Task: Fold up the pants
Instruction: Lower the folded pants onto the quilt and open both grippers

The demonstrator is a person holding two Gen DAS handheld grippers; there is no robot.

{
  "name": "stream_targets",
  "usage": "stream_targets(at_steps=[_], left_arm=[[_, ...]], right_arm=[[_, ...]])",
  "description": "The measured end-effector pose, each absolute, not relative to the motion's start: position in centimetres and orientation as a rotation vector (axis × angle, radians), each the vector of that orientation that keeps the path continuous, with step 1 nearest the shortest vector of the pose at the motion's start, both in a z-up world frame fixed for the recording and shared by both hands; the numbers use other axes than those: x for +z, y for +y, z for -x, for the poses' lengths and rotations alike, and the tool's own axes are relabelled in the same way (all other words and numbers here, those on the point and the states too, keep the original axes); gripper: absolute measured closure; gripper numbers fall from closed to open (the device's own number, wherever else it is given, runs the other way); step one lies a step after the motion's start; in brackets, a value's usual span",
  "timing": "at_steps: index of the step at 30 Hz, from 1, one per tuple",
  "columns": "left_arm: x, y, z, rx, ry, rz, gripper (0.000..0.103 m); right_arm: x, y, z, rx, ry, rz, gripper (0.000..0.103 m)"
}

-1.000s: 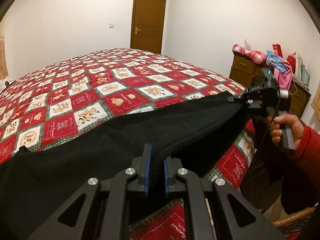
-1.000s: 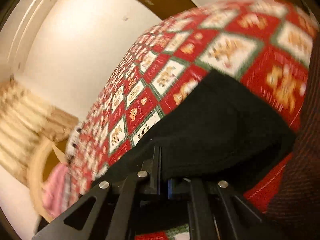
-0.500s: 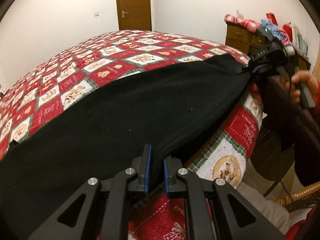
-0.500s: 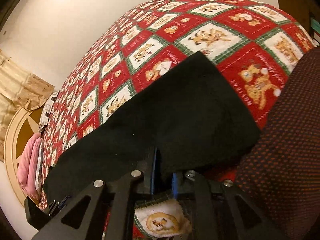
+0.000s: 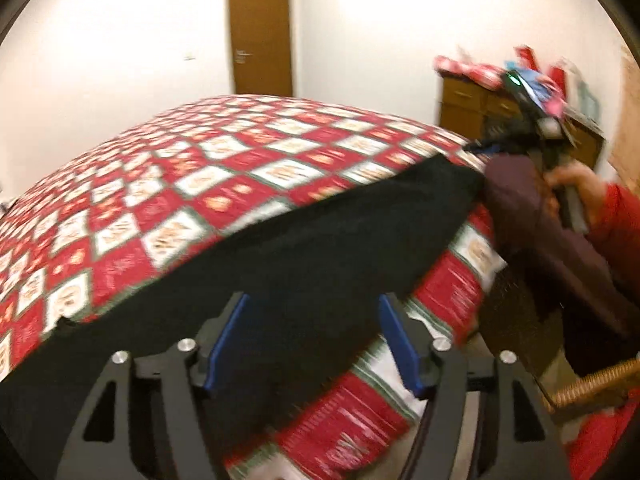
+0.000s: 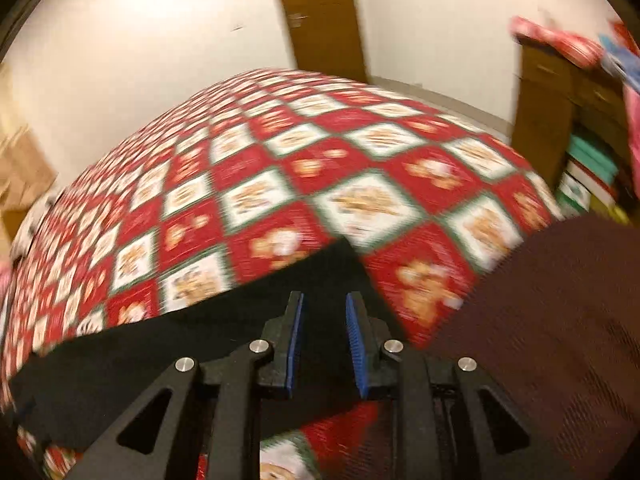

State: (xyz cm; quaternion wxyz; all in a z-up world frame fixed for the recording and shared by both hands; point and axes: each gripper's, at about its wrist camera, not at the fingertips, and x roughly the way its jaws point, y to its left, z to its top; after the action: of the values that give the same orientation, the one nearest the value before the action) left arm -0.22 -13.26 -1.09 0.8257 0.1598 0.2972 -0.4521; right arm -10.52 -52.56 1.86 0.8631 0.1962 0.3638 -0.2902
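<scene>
Pants (image 5: 312,256) spread flat on quilt (image 5: 208,168) ahead, near bed's edge. Left gripper (image 5: 312,344) opening wide, right gripper (image 6: 324,344) opening narrowly, cloth below both, unpinched (released, probably so the fold settles).

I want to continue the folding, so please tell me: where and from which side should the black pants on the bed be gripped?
Grip the black pants at the near edge, at the two ends, coming from the bedside. They lie flat in a long strip along the edge of the quilt, so the thin hem there is probably easiest to pinch. The left claw and right claw are both opening, with cloth between their pads, unpressed.
</scene>
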Motion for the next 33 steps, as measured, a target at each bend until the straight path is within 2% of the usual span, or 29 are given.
stream_targets(at_steps=[6, 10, 12, 13, 14, 15, 17, 18, 21, 26, 29, 31, 33], left_arm=[[-4.0, -12.0, -4.8, -0.786, 0.785, -0.141, 0.032], [-6.3, -11.5, -5.5, -0.709, 0.811, -0.176, 0.032], [-6.4, -11.8, -5.0, -0.707, 0.783, -0.211, 0.031], [-6.5, -12.2, -4.6, -0.706, 0.772, -0.243, 0.027], [-6.6, -12.5, -4.3, -0.706, 0.765, -0.265, 0.025], [-6.7, -12.6, -4.2, -0.704, 0.76, -0.277, 0.021], [-6.9, -13.0, -3.9, -0.699, 0.748, -0.301, 0.014], [-7.0, -13.2, -3.7, -0.698, 0.746, -0.306, 0.01], [-6.9, -13.4, -3.8, -0.687, 0.746, -0.302, 0.007], [-6.7, -13.2, -3.9, -0.685, 0.762, -0.291, 0.007], [-6.4, -12.7, -3.9, -0.685, 0.773, -0.264, 0.007], [-6.4, -12.4, -4.1, -0.685, 0.781, -0.24, 0.007], [-6.2, -12.3, -4.2, -0.687, 0.788, -0.215, 0.007]], right_arm=[[-3.1, -55.5, 6.4, -0.556, 0.939, -0.489, 0.08], [-2.3, -56.5, 6.7, -0.547, 0.925, -0.47, 0.08], [-0.7, -57.4, 8.7, -0.549, 0.842, -0.5, 0.079], [-0.1, -58.1, 9.6, -0.547, 0.813, -0.521, 0.076], [0.3, -58.6, 10.3, -0.551, 0.798, -0.538, 0.063], [0.5, -59.4, 11.3, -0.569, 0.786, -0.555, 0.045], [0.6, -60.2, 12.4, -0.592, 0.78, -0.552, 0.035], [0.6, -60.3, 12.5, -0.594, 0.791, -0.541, 0.035], [-0.3, -60.1, 11.3, -0.558, 0.877, -0.481, 0.035], [-3.5, -59.8, 9.0, -0.513, 1.003, -0.448, 0.034], [-3.5, -59.2, 8.7, -0.517, 1.012, -0.415, 0.034], [-3.4, -59.1, 8.7, -0.5, 1.03, -0.421, 0.035], [-3.3, -58.9, 8.7, -0.484, 1.049, -0.419, 0.043]])
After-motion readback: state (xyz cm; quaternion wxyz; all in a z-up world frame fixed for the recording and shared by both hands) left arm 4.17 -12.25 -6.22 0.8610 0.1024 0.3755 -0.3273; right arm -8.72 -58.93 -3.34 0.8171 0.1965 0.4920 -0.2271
